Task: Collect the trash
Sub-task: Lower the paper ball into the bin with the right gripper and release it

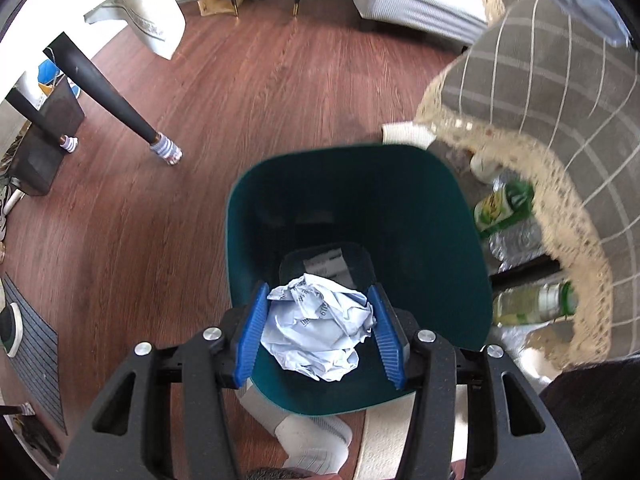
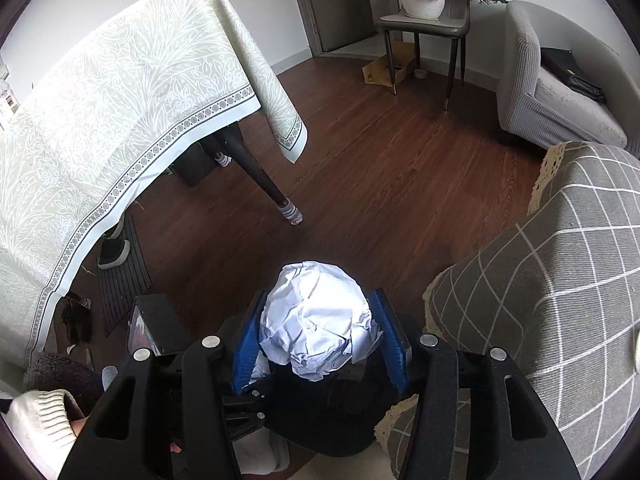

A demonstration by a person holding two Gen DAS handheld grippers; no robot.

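Observation:
A dark green trash bin (image 1: 436,240) stands on the wooden floor and fills the middle of the left wrist view. Right above its opening, my left gripper (image 1: 318,300) is shut on a crumpled ball of white paper (image 1: 316,332), its blue pads (image 1: 252,332) pressing on both sides. A flat printed slip lies at the bin's bottom. In the right wrist view my right gripper (image 2: 318,304) is shut on a second crumpled white paper ball (image 2: 316,316), held over the black body of the other gripper below it. Both grippers point steeply down.
A low table with a grey checked cloth (image 1: 560,92) and lace edge stands right of the bin, with plastic bottles (image 1: 504,208) beneath it. A dining table under a pale patterned cloth (image 2: 100,120) is on the left, its black leg (image 2: 260,176) nearby. A grey sofa (image 2: 560,92) and chair stand farther back.

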